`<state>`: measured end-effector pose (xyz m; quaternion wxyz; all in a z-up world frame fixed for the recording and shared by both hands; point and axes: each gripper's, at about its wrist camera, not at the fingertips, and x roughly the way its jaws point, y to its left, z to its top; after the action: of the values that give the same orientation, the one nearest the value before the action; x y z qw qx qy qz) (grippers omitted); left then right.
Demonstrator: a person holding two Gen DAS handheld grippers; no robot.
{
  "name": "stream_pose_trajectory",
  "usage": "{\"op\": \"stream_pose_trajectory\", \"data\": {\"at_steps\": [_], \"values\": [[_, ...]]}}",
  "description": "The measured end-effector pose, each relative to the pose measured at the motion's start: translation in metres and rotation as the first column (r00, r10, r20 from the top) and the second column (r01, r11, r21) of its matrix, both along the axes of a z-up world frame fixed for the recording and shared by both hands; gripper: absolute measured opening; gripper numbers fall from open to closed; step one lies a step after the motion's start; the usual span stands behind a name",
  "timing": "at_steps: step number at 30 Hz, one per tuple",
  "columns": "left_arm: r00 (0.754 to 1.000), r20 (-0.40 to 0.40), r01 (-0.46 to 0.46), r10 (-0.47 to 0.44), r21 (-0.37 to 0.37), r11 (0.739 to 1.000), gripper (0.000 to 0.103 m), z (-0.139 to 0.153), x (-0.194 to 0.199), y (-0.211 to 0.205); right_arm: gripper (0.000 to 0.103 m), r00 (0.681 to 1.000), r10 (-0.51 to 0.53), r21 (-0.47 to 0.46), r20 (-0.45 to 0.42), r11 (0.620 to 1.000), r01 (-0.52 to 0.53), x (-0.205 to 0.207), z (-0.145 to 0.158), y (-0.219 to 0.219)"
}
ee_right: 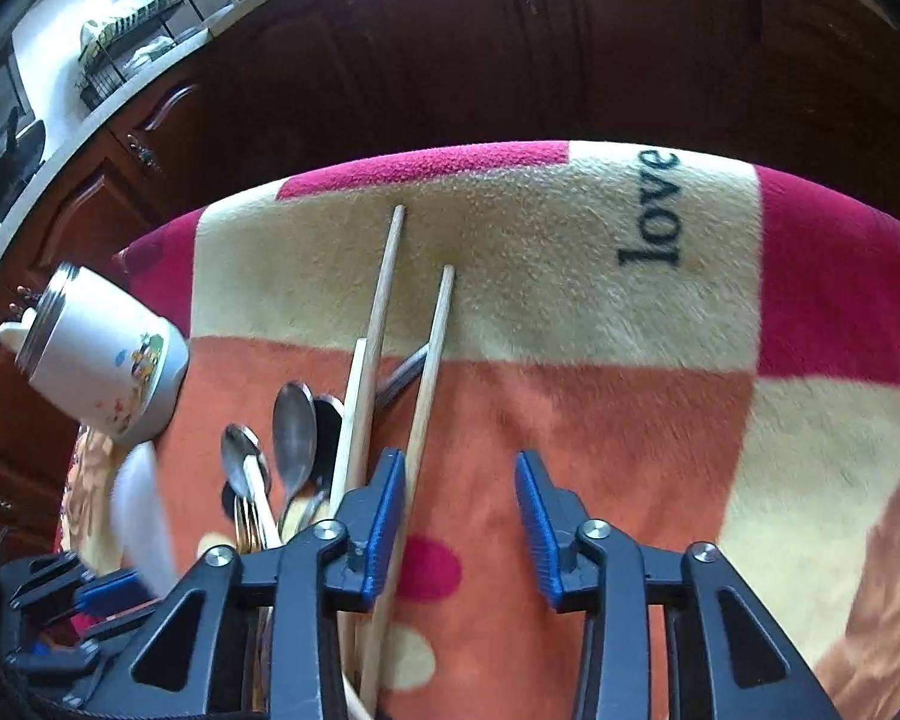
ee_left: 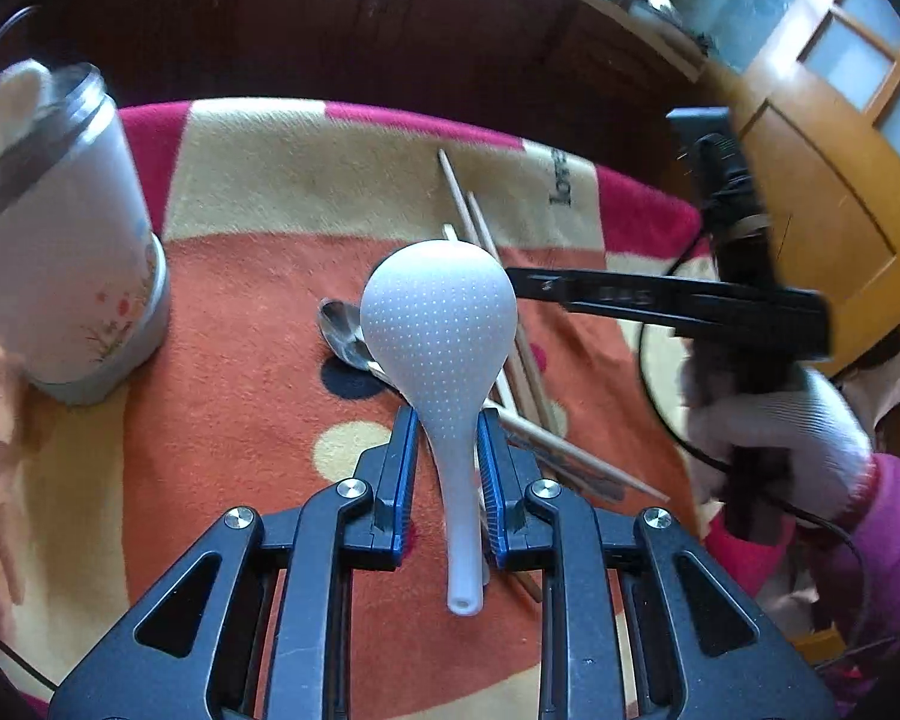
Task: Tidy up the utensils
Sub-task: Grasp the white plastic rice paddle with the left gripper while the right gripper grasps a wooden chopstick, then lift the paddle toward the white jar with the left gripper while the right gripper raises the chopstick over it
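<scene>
Three chopsticks [ee_right: 384, 312], two metal spoons [ee_right: 294, 438]

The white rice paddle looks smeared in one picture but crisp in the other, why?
Left wrist view: the paddle is sharp, while the right gripper is streaked; right wrist view: the paddle is a motion-blurred smear at the fisheye-bent edge.

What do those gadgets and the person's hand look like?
Each gripper, left and right, is a black frame with silver bolts and two fingers lined with ribbed blue pads. A black cable trails from the right one. The hand wears a white knit glove and a magenta sleeve.
</scene>
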<state>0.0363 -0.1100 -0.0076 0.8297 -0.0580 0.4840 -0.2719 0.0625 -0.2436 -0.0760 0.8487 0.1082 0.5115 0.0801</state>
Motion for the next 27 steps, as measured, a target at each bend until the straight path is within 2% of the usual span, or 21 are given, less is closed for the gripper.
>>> {"op": "stream_pose_trajectory", "data": {"at_steps": [5,7,12,18,22,27], "values": [[0.999,0.018,-0.029,0.029,-0.027,0.999,0.019,0.015,-0.006,0.013,0.020,1.000,0.023,0.023,-0.012,0.999,-0.023,0.022,-0.007,0.006],[0.999,0.027,-0.039,0.039,-0.028,0.999,0.019,0.020,-0.009,0.017,0.008,0.999,0.032,0.027,-0.012,0.999,-0.032,0.026,-0.010,0.010],[0.996,0.054,-0.072,0.075,-0.054,0.996,0.019,0.037,-0.014,0.032,0.007,0.998,0.041,0.017,0.044,0.999,-0.042,0.011,0.007,0.008],[0.985,0.115,-0.121,0.131,-0.097,0.988,0.019,0.068,-0.020,0.061,0.006,0.986,0.008,0.023,0.166,1.000,-0.012,-0.023,0.058,-0.008],[0.965,0.163,-0.189,0.206,-0.116,0.975,0.019,0.095,-0.014,0.093,0.006,0.965,0.011,0.038,0.261,0.999,-0.022,-0.037,0.104,-0.010],[0.933,0.186,-0.288,0.309,-0.134,0.948,0.019,0.113,0.013,0.126,0.006,0.929,0.053,0.069,0.366,0.994,-0.084,-0.044,0.154,0.009]]}}
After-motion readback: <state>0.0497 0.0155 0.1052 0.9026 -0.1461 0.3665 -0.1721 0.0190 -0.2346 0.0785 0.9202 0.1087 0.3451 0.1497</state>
